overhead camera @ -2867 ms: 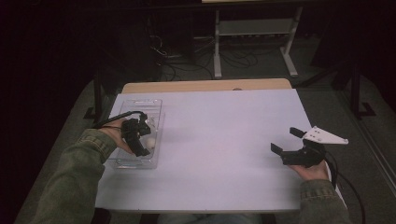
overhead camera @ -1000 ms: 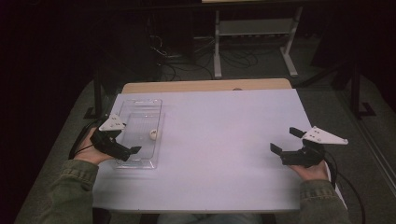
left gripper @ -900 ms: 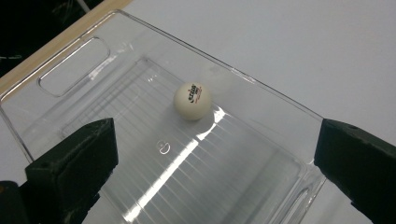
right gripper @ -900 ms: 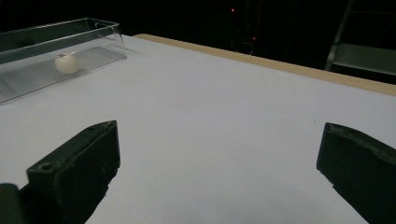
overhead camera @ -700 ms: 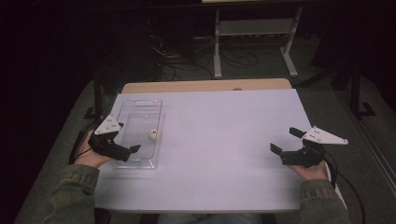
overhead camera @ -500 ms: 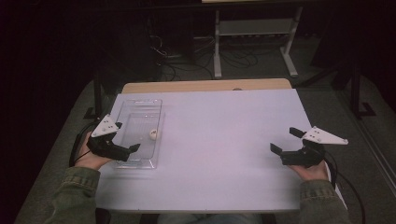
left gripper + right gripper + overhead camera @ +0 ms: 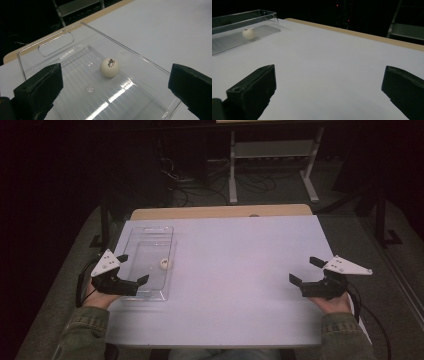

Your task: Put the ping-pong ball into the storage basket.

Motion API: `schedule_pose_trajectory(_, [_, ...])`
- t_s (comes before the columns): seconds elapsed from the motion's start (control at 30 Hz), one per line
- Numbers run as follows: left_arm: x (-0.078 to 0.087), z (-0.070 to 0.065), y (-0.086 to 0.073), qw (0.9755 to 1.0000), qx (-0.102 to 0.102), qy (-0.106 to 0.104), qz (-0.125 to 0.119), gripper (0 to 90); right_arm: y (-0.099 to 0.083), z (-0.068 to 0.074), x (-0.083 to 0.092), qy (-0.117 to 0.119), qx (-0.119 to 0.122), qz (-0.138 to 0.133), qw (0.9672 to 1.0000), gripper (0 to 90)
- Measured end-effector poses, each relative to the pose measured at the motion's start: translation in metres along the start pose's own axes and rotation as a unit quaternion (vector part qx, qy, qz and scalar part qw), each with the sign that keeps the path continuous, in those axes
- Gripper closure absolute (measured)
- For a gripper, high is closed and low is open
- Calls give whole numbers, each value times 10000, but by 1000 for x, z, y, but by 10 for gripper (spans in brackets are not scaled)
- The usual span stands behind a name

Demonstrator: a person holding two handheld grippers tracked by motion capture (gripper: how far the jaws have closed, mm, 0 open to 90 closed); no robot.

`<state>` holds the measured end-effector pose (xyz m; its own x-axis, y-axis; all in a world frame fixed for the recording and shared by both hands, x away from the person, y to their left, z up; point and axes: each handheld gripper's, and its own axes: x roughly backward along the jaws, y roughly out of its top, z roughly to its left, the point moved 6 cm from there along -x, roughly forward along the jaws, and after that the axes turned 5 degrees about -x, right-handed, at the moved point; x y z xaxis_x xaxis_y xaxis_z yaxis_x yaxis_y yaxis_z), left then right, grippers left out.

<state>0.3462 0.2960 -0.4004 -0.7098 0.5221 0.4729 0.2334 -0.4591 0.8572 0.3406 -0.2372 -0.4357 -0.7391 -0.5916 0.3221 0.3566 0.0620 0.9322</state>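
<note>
**Ball is in the tray, both my tongs are free**

My left gripper (image 7: 131, 270) is released: its two black jaws stand wide apart and nothing is between them. It hangs at the near end of the clear tray (image 7: 62, 40), low over the near rim. Just ahead of this gripper, inside the tray, lies the white ball (image 7: 109, 67). From my gripper's own camera the ball sits on the ribbed floor, a little to the right of the middle between the jaws, and it touches neither jaw. The cut-out handle of the tray is beyond it, at the far end.

My right gripper (image 7: 306, 270) is also released and empty. It waits near the right edge of the white table (image 7: 240, 270), well apart from the tray. From there the ball (image 7: 248, 34) shows far to the left, behind the clear wall.

I judge the step in hand is to draw the left gripper away. To do it well, I should lift a little before pulling back, so a jaw does not catch the rim and shake the ball. The jaws should remain wide, and the right hand should rest quietly.
</note>
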Motion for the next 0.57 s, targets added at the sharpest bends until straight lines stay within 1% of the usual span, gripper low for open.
schedule_pose_trajectory(0.13, [3, 0, -2, 9993, 197, 106, -307, 0, 0, 0, 0, 12, -10, -12, 10000, 0])
schedule_pose_trajectory(0.27, [7, 4, -2, 9970, 429, 249, -596, 0, 0, 0, 0, 26, -8, -7, 10000, 0])
schedule_pose_trajectory(0.33, [10, 6, -3, 9953, 483, 322, -769, 0, 0, 0, 0, 31, -9, -8, 10000, 0])
schedule_pose_trajectory(0.43, [15, 7, -4, 9935, 541, 427, -902, 0, 0, 0, 1, 36, -18, -24, 10000, 0])
schedule_pose_trajectory(0.57, [19, 10, -8, 9914, 666, 465, -1024, 0, 1, -1, 3, 29, -41, -69, 10000, 0])
